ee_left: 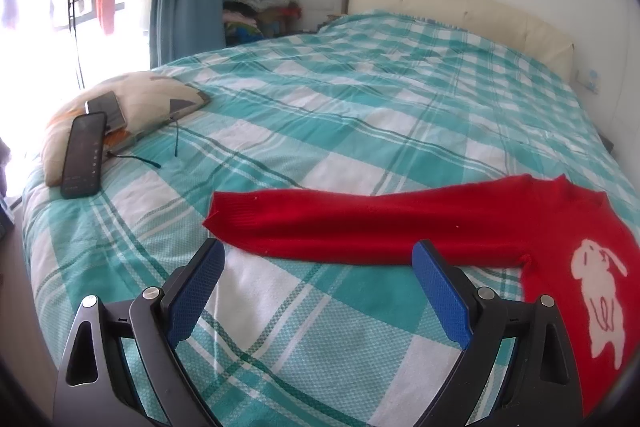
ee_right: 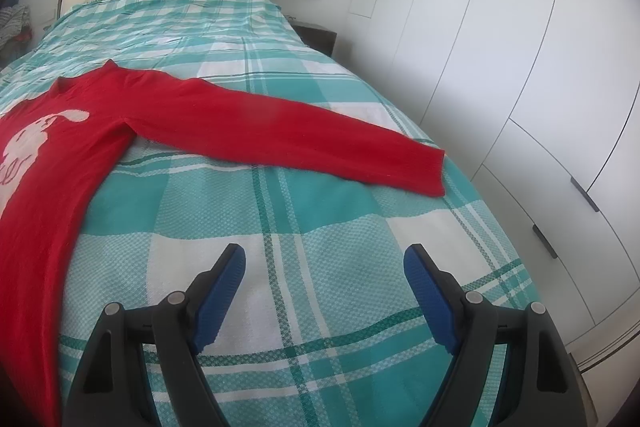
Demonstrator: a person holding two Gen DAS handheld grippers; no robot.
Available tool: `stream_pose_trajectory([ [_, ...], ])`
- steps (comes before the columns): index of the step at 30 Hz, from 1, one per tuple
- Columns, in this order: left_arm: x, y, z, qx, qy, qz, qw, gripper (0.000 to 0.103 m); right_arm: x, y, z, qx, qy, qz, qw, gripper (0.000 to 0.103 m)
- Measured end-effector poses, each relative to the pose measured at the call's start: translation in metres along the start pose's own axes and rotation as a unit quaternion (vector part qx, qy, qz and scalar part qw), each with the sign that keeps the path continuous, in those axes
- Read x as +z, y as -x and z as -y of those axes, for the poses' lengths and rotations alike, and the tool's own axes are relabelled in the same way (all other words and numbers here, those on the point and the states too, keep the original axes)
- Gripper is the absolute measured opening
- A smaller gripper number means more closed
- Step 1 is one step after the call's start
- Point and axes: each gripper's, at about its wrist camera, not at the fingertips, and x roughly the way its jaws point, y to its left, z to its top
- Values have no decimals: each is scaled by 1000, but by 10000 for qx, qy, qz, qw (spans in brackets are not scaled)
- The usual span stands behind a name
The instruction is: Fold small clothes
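Both tools (ee_left: 318,255) (ee_right: 325,259) hang spread and empty over red sweater (ee_left: 400,223), sleeves outstretched, seemingly a white rabbit motif.

1. The red sweater (ee_left: 400,223) runs off the right edge of the left wrist view, so only one sleeve and part of its body show there.
2. In the right wrist view the red sweater (ee_right: 80,155) runs off the left edge, and its bottom hem is cut off.
3. The white bunny picture (ee_right: 32,143) on it is cut in half by that edge.
4. The pile of things (ee_left: 264,3) in the far corner is too small and fuzzy to tell apart.
5. The window (ee_left: 40,39) is so bright that most of it looks white.
6. The screen of the dark phone (ee_left: 82,155) is too small to read.
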Motion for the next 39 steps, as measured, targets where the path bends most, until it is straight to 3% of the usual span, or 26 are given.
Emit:
stream_pose_trajectory([
  [39, 0, 0, 2, 15, -40, -15, 10000, 97, 0, 1, -1, -16, 24, 10, 10000, 81],
])
